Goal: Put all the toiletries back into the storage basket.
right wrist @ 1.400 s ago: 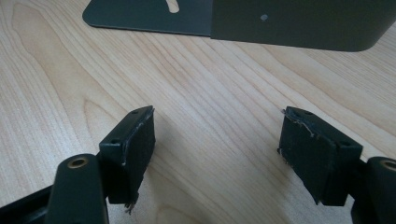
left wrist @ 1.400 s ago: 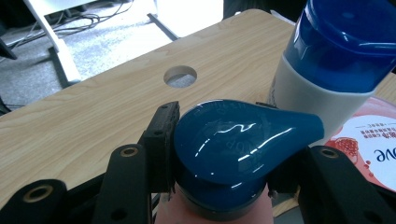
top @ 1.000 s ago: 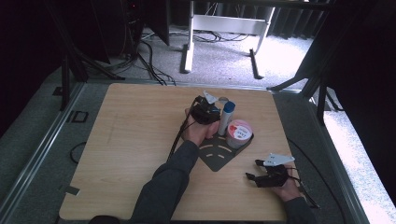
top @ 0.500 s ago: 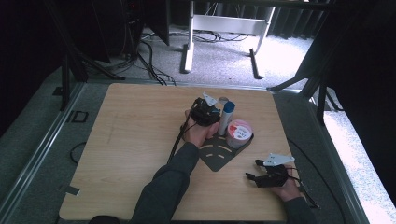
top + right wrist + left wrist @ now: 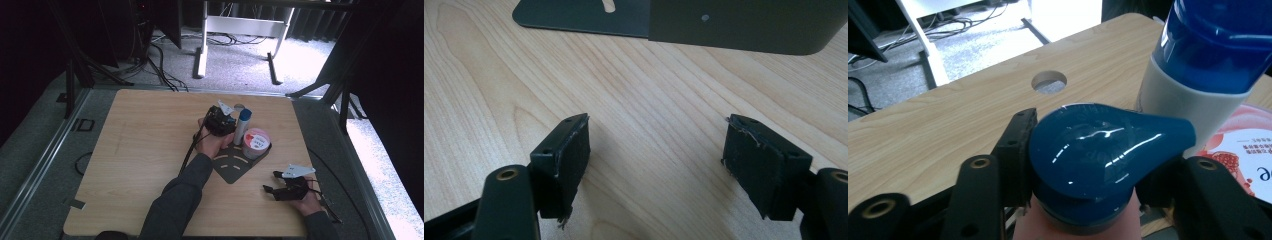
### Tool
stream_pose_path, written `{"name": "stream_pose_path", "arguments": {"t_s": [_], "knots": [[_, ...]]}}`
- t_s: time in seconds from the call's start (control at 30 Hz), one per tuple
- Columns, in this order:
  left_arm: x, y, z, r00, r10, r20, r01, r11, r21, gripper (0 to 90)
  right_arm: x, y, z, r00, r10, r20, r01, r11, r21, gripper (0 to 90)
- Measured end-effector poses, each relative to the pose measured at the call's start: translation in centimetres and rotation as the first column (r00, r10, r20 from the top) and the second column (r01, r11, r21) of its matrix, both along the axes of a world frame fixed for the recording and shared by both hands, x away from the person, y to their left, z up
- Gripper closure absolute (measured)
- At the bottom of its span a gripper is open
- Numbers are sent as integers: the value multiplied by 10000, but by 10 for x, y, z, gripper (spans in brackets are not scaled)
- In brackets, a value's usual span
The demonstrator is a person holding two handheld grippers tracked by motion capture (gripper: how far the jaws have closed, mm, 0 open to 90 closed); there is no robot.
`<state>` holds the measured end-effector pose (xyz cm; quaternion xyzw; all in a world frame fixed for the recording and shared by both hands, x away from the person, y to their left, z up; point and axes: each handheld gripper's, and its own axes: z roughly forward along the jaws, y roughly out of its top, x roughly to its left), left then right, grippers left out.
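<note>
- Beside the black bookend (image 5: 235,167) in the high view, the left hand-held gripper (image 5: 221,123) sets a bottle next to the white-and-blue bottle (image 5: 244,125) and pink-lidded tub (image 5: 256,142); the right hand-held gripper (image 5: 280,190) rests on the bench (image 5: 145,150).
- Left gripper view: jaws, just opening, flank the blue-capped bottle (image 5: 1098,155); letting go seems under way.
- Right gripper view: jaws gape, empty.

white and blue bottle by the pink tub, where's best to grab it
Probably the blue upper part of the white and blue bottle, coming from above. It stands upright, with the pink tub close on one side and the blue-capped bottle on the other, so its white lower body is hemmed in.
</note>
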<state>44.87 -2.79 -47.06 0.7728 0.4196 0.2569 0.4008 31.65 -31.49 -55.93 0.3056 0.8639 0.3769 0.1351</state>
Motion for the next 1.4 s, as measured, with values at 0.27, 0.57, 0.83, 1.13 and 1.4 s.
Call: {"name": "stream_pose_path", "arguments": {"t_s": [0.27,0.57,0.83,1.13,1.4], "knots": [[-3,0,-3,10000,-45,25,45,9997,232,436,0,0,0,10000,-3,-4,3,10000,1,264],[-9,11,-1,9997,-251,50,250,9995,192,406,0,0,0,10000,-4,-2,4,10000,-2,264],[-20,20,1,9978,-666,-36,667,9976,210,408,0,0,0,10000,-1,4,1,10000,-3,264],[-33,36,3,9945,-1038,-125,1041,9944,176,387,0,0,0,10000,1,3,-1,10000,-1,264],[-54,57,-6,9896,-1397,-329,1413,9885,538,374,0,0,0,10000,-2,2,2,10000,-3,264]]}}
